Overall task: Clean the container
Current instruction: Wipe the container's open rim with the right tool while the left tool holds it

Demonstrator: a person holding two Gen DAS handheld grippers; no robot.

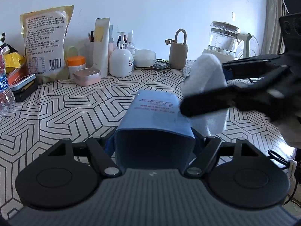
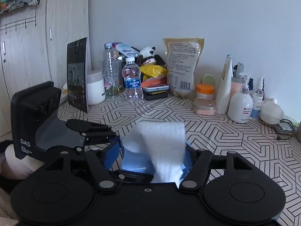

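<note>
1. My left gripper (image 1: 155, 131) is clamped on the blue container (image 1: 154, 120), one blue pad against each side wall. The container lies on its side above the patterned tabletop (image 1: 65, 113), its dark open mouth turned toward my left wrist camera and its printed face upward.
2. My right gripper (image 2: 150, 150) comes in from the right of the left wrist view, its black fingers (image 1: 216, 101) crossing the container's far right corner.
3. A white cleaning cloth (image 2: 161, 146) stands between the right gripper's fingers. In the right wrist view the jaws look spread, with the cloth filling only the right part of the gap; I cannot tell whether a pad touches it.
4. The cloth's lower end hangs beside the container's right wall; whether the two touch I cannot tell.
5. Along the wall behind: a large food pouch (image 1: 46, 41), a white pump bottle (image 1: 121, 60), a water bottle (image 2: 132, 81) and a glass kettle (image 1: 223, 37).
</note>
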